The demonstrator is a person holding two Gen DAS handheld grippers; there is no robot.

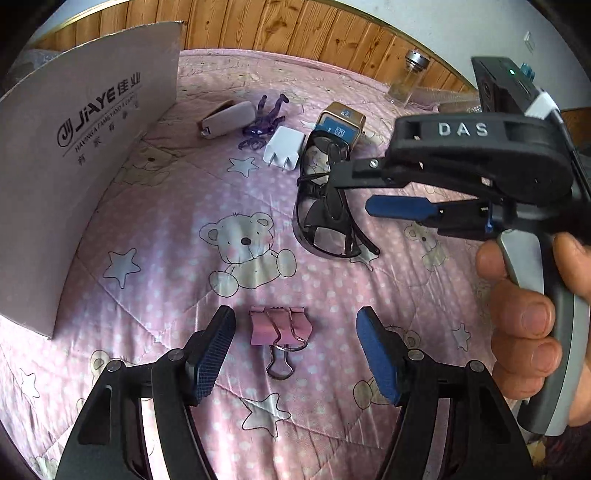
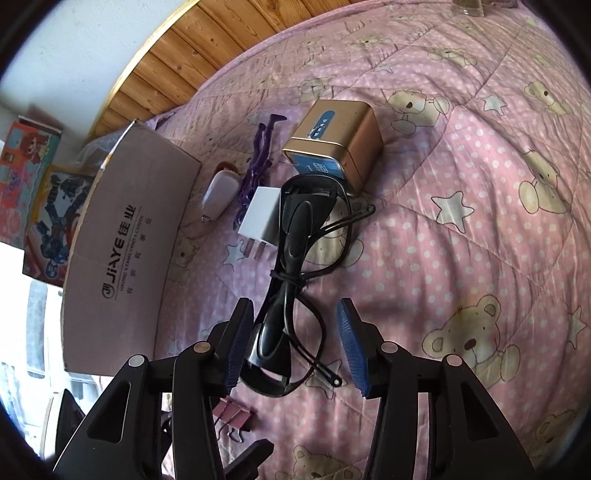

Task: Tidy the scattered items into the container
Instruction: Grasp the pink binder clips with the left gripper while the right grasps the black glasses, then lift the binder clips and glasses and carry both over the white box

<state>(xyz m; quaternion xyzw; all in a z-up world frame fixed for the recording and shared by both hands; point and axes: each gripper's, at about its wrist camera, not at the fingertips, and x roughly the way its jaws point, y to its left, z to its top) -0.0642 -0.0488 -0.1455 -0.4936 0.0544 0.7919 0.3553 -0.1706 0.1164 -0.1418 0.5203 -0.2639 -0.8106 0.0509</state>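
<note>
The left gripper [image 1: 295, 347] is held spread over a pink binder clip [image 1: 279, 326]; the right gripper [image 2: 291, 343] is spread around glossy black glasses [image 2: 295, 266].

A pink quilt [image 1: 177, 266] with bears, stars and white dots fills most of both frames. Along the top runs wood panelling [image 1: 295, 29], with a white wall [image 2: 81, 48] above it. Daylight falls bright on the quilt's right side. Colourful boxes [image 2: 33, 192] stand at far left.

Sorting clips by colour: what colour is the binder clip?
Pink binder clip, with silver wire handles; clearest in the left wrist view.
</note>
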